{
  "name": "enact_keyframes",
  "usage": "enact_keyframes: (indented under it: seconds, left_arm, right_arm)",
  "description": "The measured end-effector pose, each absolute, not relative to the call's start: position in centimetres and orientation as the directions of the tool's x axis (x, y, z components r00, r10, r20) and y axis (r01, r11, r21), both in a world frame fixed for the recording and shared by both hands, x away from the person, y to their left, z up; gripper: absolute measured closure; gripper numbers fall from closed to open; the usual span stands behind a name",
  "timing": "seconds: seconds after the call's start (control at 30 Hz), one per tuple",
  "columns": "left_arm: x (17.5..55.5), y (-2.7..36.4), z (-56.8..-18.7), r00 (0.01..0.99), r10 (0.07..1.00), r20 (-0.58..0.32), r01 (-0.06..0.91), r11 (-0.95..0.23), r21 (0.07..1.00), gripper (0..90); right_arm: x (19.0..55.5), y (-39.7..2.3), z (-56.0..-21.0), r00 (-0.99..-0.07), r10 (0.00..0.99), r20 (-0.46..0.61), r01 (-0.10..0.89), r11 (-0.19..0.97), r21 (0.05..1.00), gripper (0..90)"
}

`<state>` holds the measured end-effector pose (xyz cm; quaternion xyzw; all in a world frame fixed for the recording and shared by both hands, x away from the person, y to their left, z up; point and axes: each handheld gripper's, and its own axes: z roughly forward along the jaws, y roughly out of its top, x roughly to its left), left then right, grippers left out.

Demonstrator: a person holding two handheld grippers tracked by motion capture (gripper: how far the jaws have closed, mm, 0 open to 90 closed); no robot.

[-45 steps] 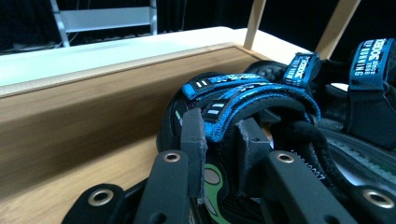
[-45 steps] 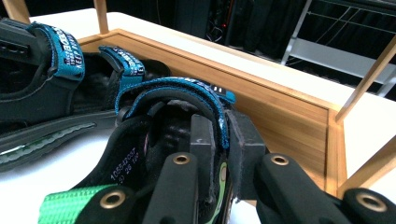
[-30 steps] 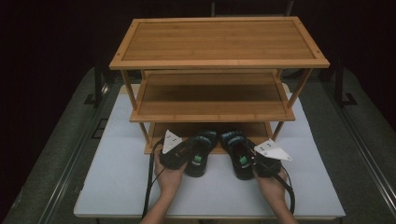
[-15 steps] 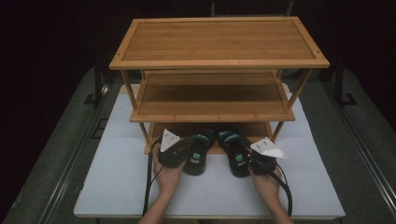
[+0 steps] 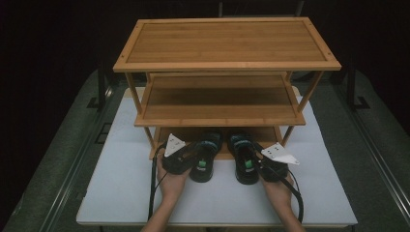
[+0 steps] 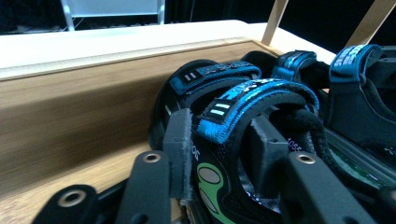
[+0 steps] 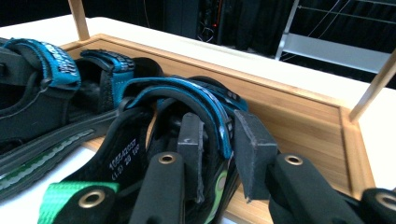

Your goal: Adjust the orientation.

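From above we see our left hand-held gripper at the left sandal and our right hand-held gripper at the right sandal, both sandals half on the bottom shelf of the bamboo rack, near the counter's front edge. The gripper views add what that view hides: each pair of pads straddles a blue-trimmed strap, slightly apart from it, released. Our jaws have just been opening, strap between them. Compared with a second ago, the sandals sit slightly farther in.
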<state>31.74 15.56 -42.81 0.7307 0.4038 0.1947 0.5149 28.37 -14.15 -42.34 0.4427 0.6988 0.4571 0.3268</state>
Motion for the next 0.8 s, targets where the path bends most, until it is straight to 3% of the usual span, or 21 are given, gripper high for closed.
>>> enact_keyframes:
  seconds: [0.5,0.8]
  left_arm:
    - [31.1,16.1,-41.7,0.639,0.761,-0.113,0.367,-0.172,0.914,50.0]
    - [29.9,16.5,-40.4,0.690,0.715,-0.112,0.339,-0.183,0.923,47.4]
  right_arm:
    - [28.0,-15.0,-42.0,-0.434,0.900,-0.045,0.329,0.205,0.922,61.9]
    - [26.8,-16.0,-41.1,-0.472,0.881,-0.010,0.315,0.180,0.932,58.1]
